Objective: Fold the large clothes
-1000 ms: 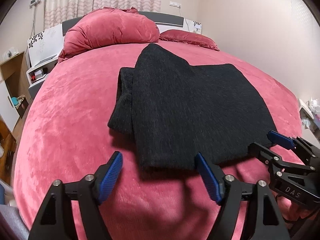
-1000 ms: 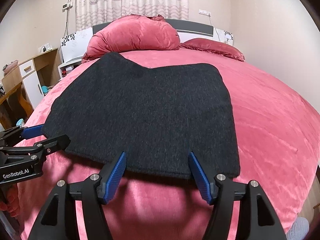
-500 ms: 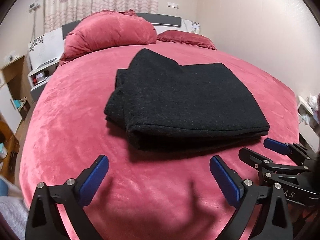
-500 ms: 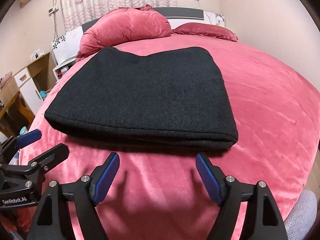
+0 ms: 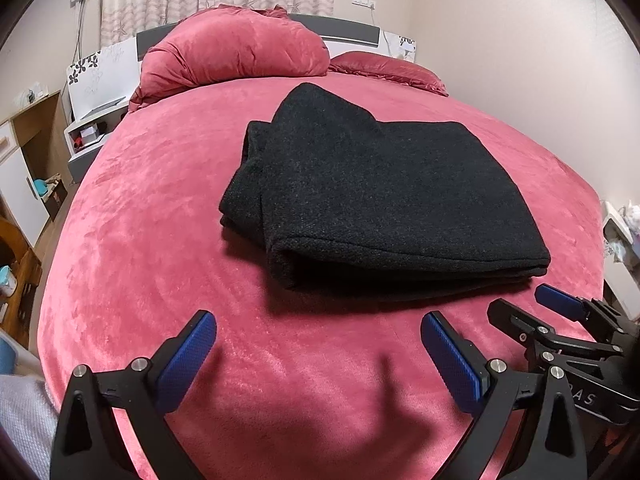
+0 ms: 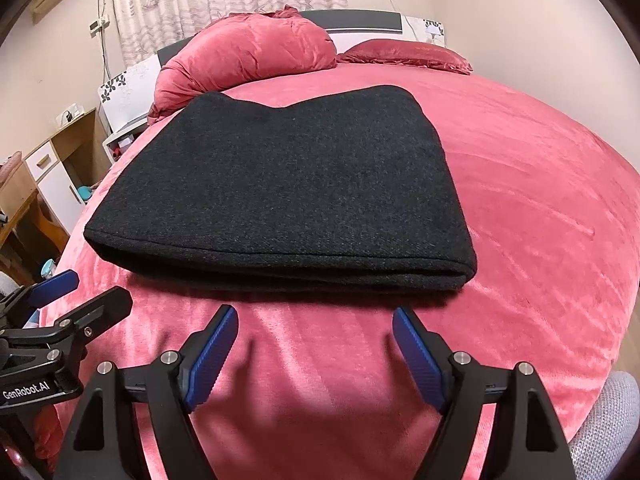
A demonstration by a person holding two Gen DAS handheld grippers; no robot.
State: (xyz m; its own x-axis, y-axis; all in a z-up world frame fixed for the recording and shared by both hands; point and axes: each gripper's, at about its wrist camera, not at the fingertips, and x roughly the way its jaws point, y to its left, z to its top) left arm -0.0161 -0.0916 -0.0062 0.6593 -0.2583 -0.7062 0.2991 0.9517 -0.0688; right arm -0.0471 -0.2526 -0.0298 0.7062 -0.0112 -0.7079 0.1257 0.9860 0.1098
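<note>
A black woolly garment [image 5: 380, 200] lies folded into a thick rectangle on the pink bed [image 5: 140, 240]. Its folded near edge faces both cameras, and a narrower layer sticks out at its left side. My left gripper [image 5: 316, 322] hangs open a short way in front of that edge, nothing between its blue pads. In the right wrist view the same garment [image 6: 280, 184] fills the middle, and my right gripper [image 6: 315, 314] stands open just short of its near edge, also with nothing between its pads. Each gripper shows in the other's view, the right gripper [image 5: 560, 308] and the left gripper [image 6: 80, 292].
A large pink pillow [image 5: 236, 52] and a flatter one [image 5: 384, 70] lie at the headboard. Left of the bed are a white bedside unit [image 5: 92, 128] and a wooden desk [image 6: 48, 168]. A wall runs along the right. Bare pink cover surrounds the garment.
Both grippers have drawn back from the garment's near edge and their jaws have spread wider. The garment's edge now lies free on the bed, clear of the pads.
</note>
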